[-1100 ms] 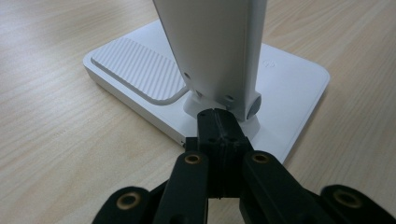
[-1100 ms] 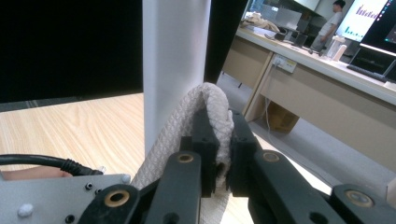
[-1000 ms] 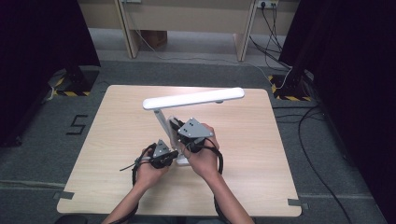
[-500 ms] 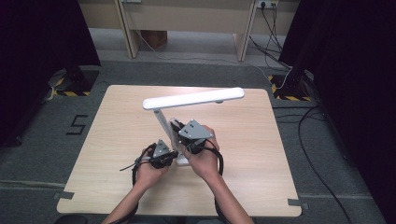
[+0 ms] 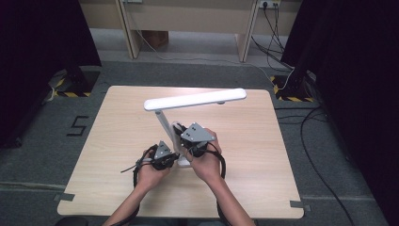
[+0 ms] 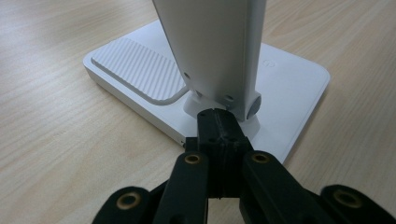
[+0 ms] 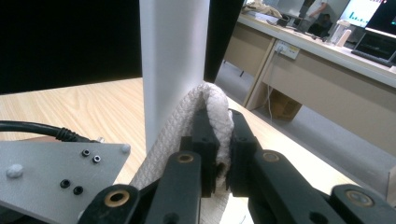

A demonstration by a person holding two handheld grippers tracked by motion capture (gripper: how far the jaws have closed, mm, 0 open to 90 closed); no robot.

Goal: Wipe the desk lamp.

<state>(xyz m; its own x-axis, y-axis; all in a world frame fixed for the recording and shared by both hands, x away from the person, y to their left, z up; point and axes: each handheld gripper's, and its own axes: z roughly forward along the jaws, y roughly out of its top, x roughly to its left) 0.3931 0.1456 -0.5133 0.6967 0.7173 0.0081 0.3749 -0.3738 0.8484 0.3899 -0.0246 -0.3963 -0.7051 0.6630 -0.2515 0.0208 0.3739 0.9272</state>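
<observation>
Near the desk's (image 5: 117,122) front edge, closed left tongs (image 6: 223,122) touch the lamp (image 6: 210,46); right tongs (image 7: 218,122) grip its white cord (image 7: 212,109).

Both forearms in from the bottom edge, hands close together at mid-table. Left gripper (image 5: 162,157) low and level, jaws pressed fully together with nothing between them (image 6: 223,135). Right gripper (image 5: 194,141) slightly higher and farther forward, jaws nearly together, pinching something between the pads (image 7: 218,135).

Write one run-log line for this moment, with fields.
left hand-held gripper: shut, tips at lamp hinge | right hand-held gripper: shut on white cord | desk lamp: upright on table
</observation>
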